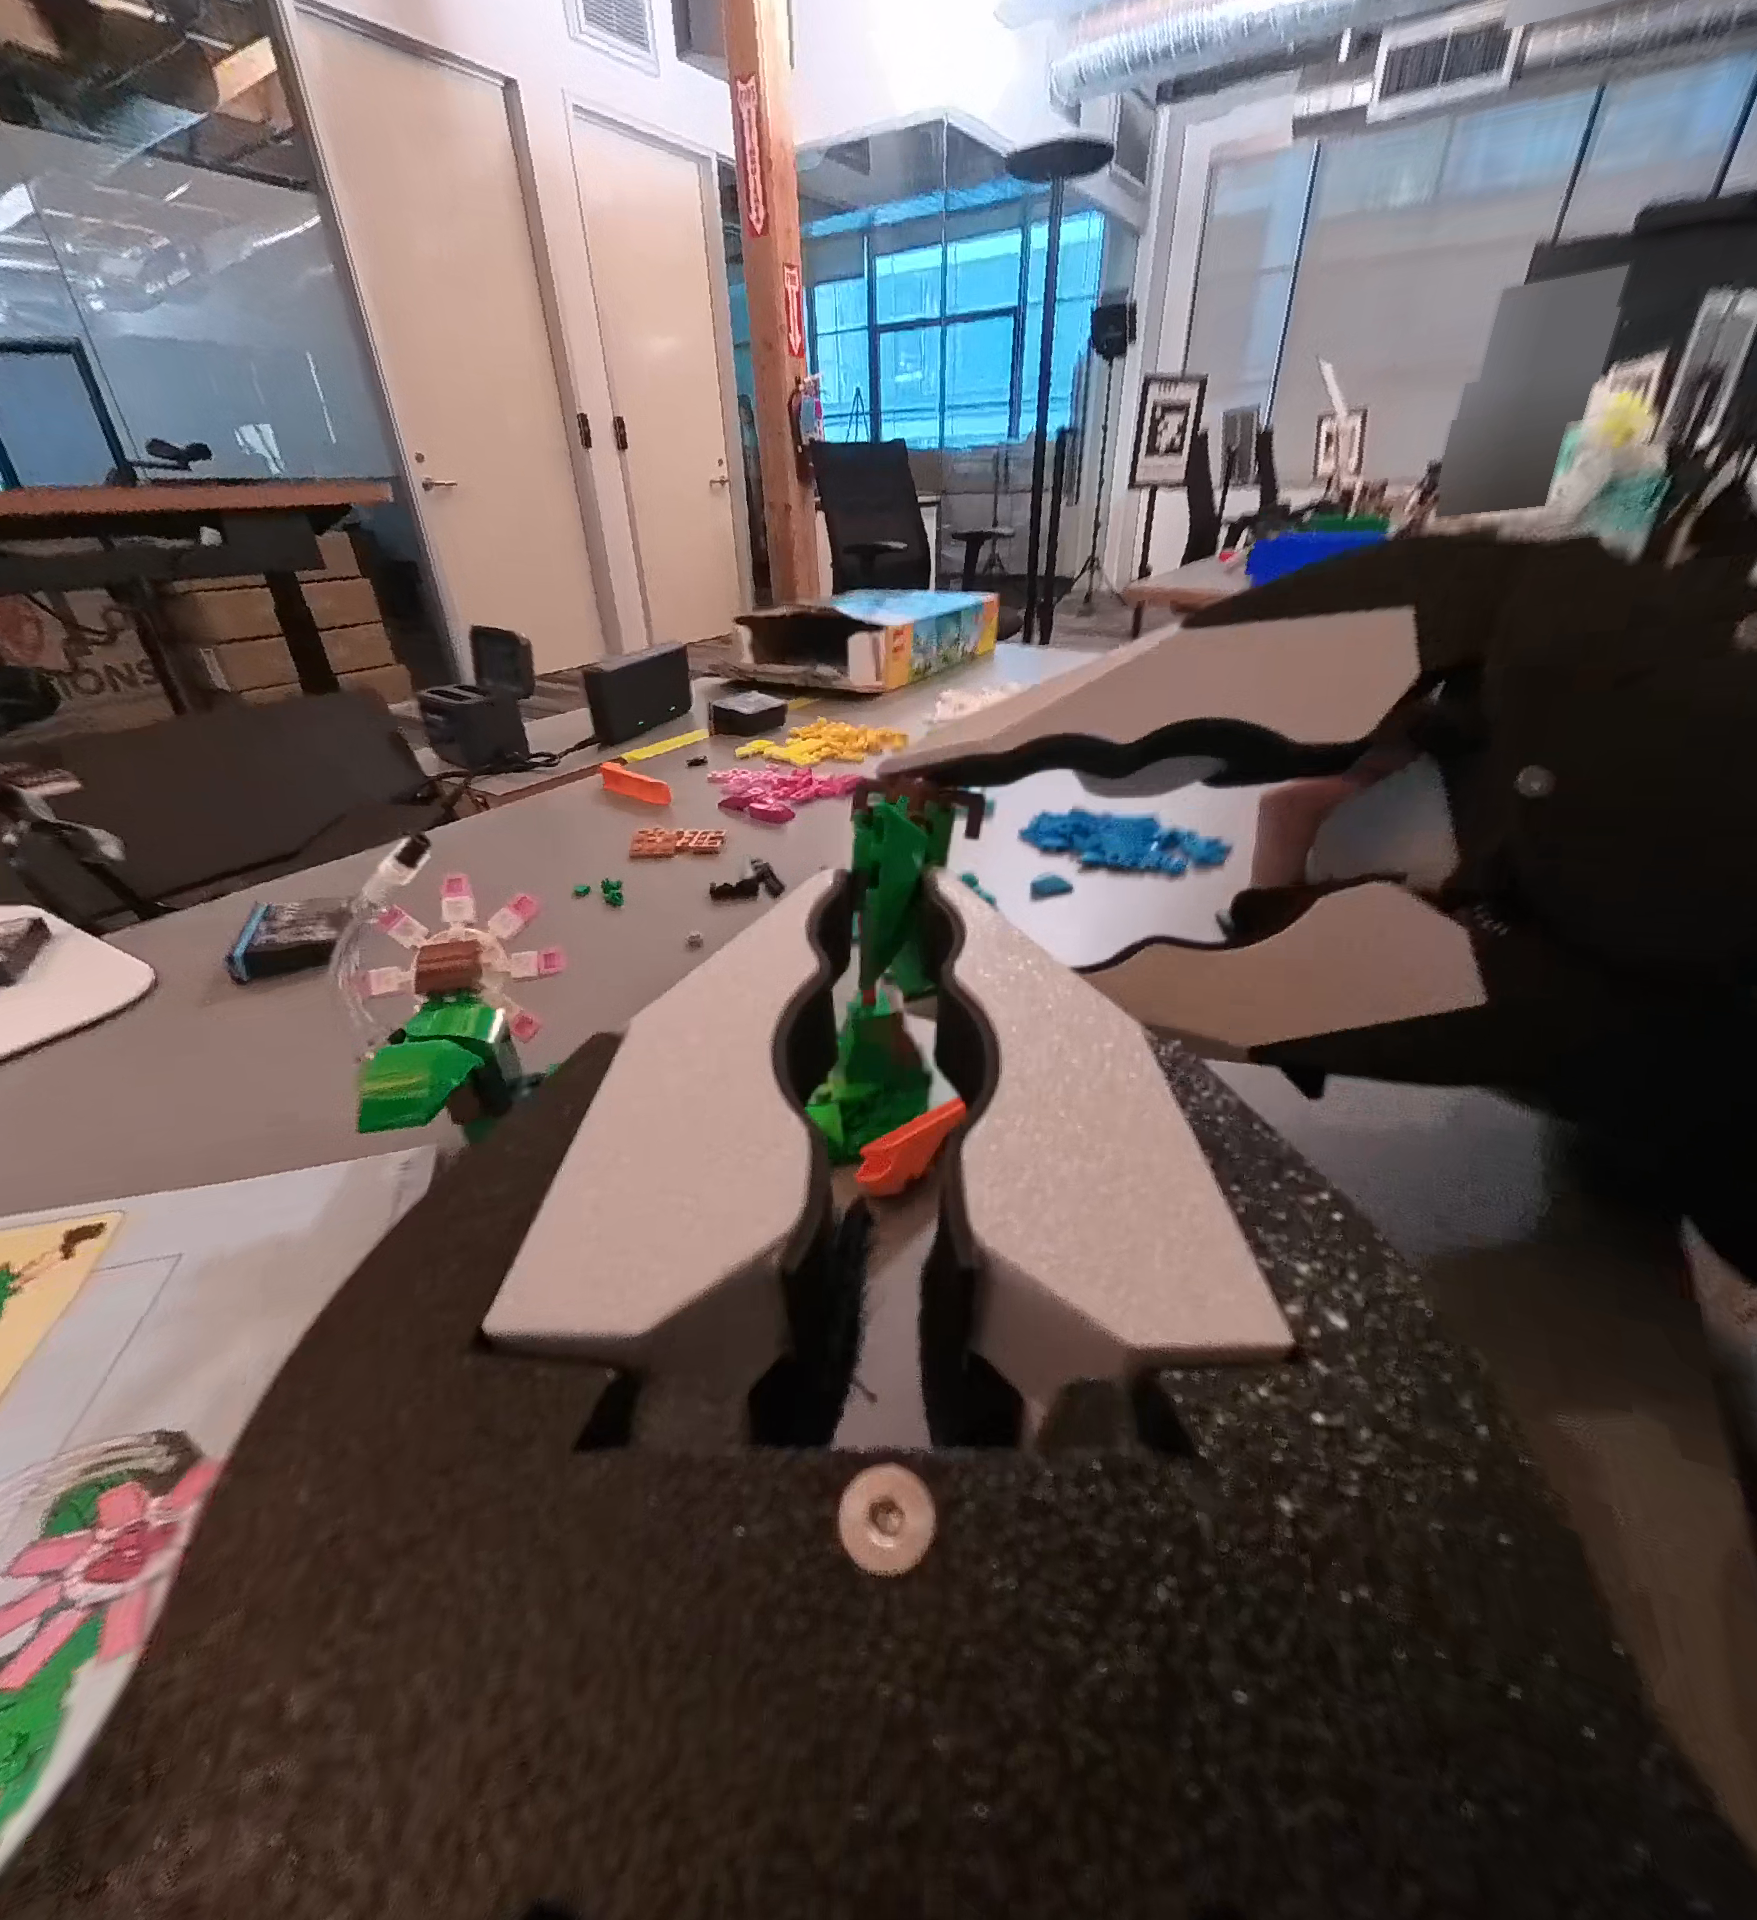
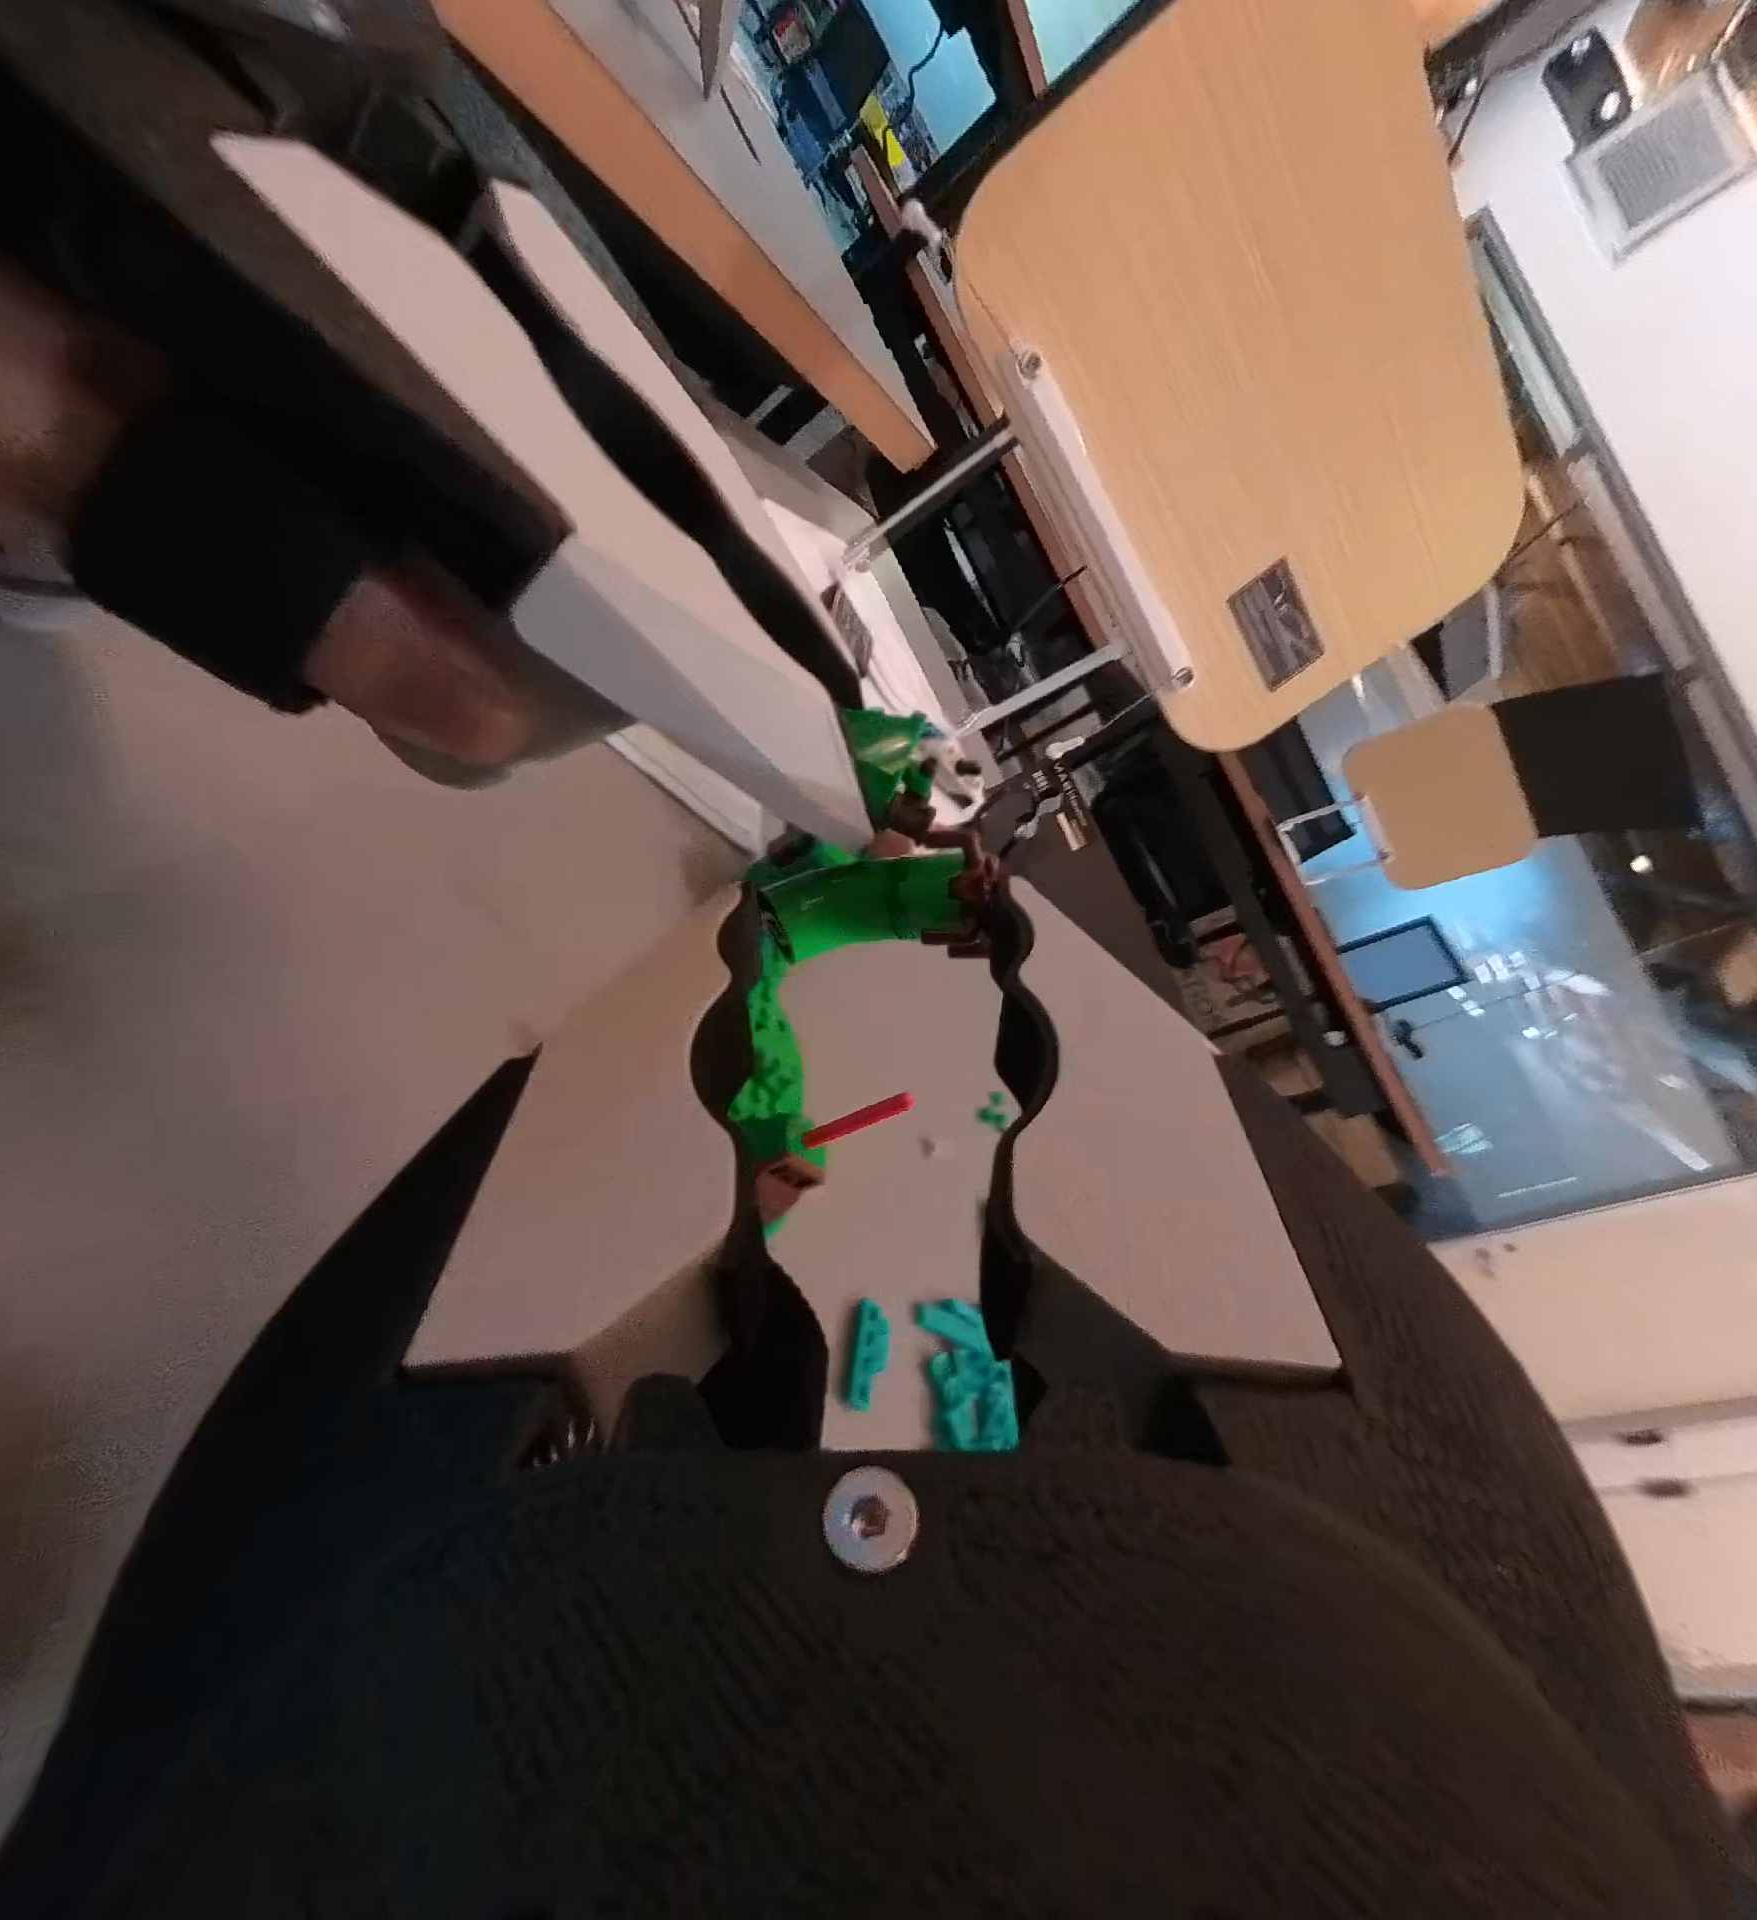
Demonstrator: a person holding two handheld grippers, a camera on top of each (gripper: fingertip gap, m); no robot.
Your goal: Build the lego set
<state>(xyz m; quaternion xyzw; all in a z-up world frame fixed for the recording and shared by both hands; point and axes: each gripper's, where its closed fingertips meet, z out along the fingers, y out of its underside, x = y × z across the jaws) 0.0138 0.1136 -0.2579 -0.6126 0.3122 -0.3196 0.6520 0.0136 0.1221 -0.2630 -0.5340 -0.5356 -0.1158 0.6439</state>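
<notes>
A green lego stem [image 1: 889, 914] with small brown pieces [image 1: 921, 798] on top stands upright on the grey table [image 1: 230, 1039]. My left gripper [image 1: 889, 894] is shut on the stem's middle. My right gripper [image 1: 999, 862] comes in from the right. Its upper fingertip rests on the brown top and its lower finger passes behind my left finger. In the right wrist view the stem's top section [image 2: 853, 904] spans the gap between the right gripper's [image 2: 869, 904] tips and touches both. The left gripper [image 2: 858, 769] enters from the upper left, held by a hand.
A pink lego flower with green leaves [image 1: 448, 977] stands to the left. An orange piece [image 1: 910, 1143] lies at the stem's foot. Yellow [image 1: 822, 740], pink [image 1: 780, 790] and blue [image 1: 1123, 842] brick piles lie behind, with the set's box [image 1: 915, 634]. The instruction booklet [image 1: 22, 1455] lies near left. Teal pieces [image 2: 967, 1382] lie close by.
</notes>
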